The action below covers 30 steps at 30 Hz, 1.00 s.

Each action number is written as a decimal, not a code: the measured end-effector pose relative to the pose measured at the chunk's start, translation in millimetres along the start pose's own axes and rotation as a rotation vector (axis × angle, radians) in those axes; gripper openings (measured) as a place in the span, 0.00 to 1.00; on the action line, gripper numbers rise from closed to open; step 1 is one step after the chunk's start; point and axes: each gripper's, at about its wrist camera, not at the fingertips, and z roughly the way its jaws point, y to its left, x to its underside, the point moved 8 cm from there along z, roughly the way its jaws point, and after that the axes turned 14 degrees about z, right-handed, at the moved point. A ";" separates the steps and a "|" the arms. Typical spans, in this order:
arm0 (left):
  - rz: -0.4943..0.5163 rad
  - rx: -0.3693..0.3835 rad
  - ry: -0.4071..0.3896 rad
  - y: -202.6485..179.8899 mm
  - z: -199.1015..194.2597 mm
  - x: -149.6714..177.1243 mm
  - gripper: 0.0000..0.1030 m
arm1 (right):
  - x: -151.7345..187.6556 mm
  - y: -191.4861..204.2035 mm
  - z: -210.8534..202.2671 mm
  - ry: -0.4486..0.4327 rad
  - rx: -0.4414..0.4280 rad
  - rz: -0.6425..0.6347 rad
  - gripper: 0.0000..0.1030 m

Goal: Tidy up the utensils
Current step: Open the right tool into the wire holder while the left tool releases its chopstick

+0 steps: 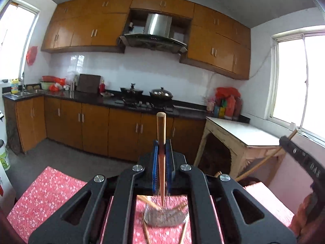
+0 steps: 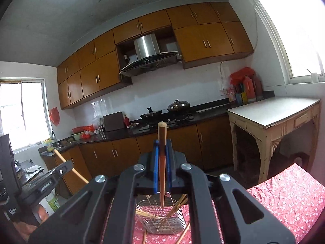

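Note:
My left gripper [image 1: 161,145] is shut on a wooden chopstick [image 1: 161,134], held upright with its thin tip over a wire utensil basket [image 1: 164,218] on the red floral tablecloth [image 1: 46,195]. My right gripper [image 2: 161,145] is shut on another wooden chopstick [image 2: 162,138], its tip just above the same wire basket [image 2: 160,221]. Several chopsticks lean in and around the basket [image 2: 177,208]. The right gripper with its chopstick shows at the right edge of the left wrist view [image 1: 300,158]. The left gripper shows at the left of the right wrist view [image 2: 46,183].
A white-topped wooden side table [image 2: 272,113] stands to the right. Brown kitchen cabinets [image 1: 121,130] and a black counter with a stove and pots [image 1: 146,97] line the far wall. Loose chopsticks lie on the cloth by the basket [image 1: 183,233].

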 end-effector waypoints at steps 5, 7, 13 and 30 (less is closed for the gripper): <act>0.000 -0.026 0.032 -0.3 35.9 5.2 0.07 | 17.8 -3.9 39.2 0.054 0.026 -0.001 0.08; 0.005 -0.036 0.049 0.0 47.8 11.7 0.07 | 25.8 -7.2 54.8 0.083 0.029 0.009 0.08; -0.002 -0.021 0.090 -0.8 69.4 25.6 0.07 | 50.4 -17.3 89.7 0.159 0.035 0.024 0.08; -0.033 -0.017 0.186 16.1 71.0 45.4 0.08 | 74.8 -58.8 97.5 0.219 0.138 0.082 0.23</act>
